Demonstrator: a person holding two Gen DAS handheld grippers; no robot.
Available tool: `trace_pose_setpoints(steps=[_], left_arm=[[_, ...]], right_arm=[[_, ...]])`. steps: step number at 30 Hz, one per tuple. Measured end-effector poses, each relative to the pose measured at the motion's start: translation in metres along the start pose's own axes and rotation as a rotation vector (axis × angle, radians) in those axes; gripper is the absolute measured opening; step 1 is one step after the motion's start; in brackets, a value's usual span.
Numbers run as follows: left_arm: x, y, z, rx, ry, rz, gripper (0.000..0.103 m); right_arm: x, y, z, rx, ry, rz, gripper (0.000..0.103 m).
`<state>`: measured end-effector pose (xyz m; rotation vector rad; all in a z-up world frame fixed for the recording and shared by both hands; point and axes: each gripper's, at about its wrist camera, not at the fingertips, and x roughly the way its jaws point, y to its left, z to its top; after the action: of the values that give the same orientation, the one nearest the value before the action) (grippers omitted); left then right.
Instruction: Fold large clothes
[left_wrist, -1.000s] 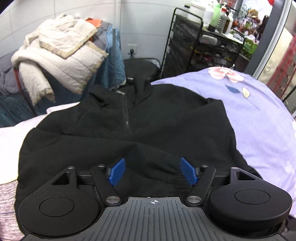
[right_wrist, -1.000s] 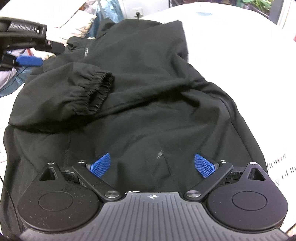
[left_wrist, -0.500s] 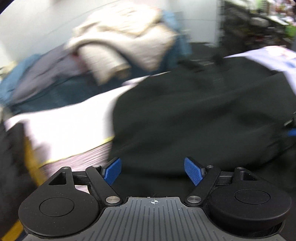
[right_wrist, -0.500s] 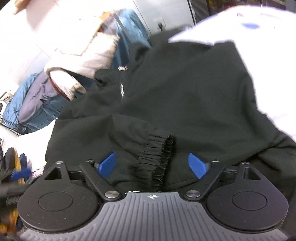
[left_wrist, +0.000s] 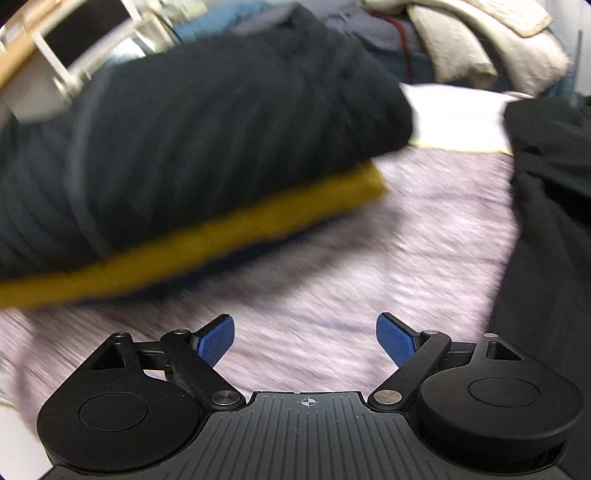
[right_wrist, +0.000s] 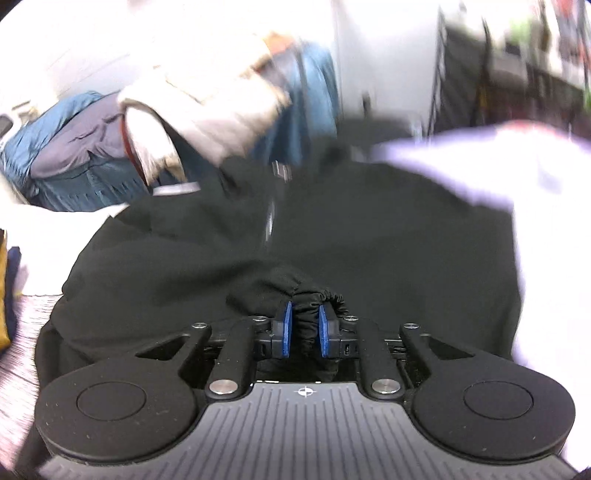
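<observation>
A black zip jacket (right_wrist: 369, 236) lies spread on the bed, zipper up the middle. My right gripper (right_wrist: 303, 328) is shut on the jacket's gathered sleeve cuff (right_wrist: 317, 295), which bunches between the blue pads. In the left wrist view only the jacket's edge (left_wrist: 550, 221) shows at the right. My left gripper (left_wrist: 306, 338) is open and empty above the mauve bedspread (left_wrist: 332, 266), to the left of the jacket.
A stack of folded clothes, dark one (left_wrist: 184, 122) on a mustard one (left_wrist: 229, 229), lies left of the jacket. A heap of cream and blue coats (right_wrist: 207, 99) sits behind. A black wire rack (right_wrist: 498, 81) stands at the back right. The view is motion-blurred.
My right gripper has closed on the sleeve cuff. My left gripper has swung left, away from the jacket, and now faces the folded stack.
</observation>
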<state>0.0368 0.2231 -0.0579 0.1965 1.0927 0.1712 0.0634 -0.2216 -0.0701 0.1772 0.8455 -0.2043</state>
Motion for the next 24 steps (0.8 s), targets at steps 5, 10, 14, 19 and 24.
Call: trace_pose_setpoints(steps=[5, 10, 14, 19, 24], left_arm=[[0.004, -0.019, -0.017, -0.091, 0.042, -0.173, 0.103], [0.007, -0.028, -0.020, -0.191, 0.053, -0.247, 0.103], [0.004, -0.037, -0.019, -0.146, 0.009, -0.213, 0.103], [0.006, -0.044, -0.015, -0.112, -0.009, -0.275, 0.103], [-0.005, -0.069, -0.011, 0.029, -0.059, -0.349, 0.103]], right_arm=[[0.008, 0.001, 0.016, -0.100, 0.003, -0.097, 0.024], [0.043, -0.018, -0.014, 0.001, 0.174, -0.266, 0.064], [0.020, -0.038, -0.045, 0.148, 0.162, -0.228, 0.082], [-0.038, -0.054, -0.082, 0.187, 0.062, -0.179, 0.099], [-0.073, -0.060, -0.119, 0.161, 0.119, -0.130, 0.102]])
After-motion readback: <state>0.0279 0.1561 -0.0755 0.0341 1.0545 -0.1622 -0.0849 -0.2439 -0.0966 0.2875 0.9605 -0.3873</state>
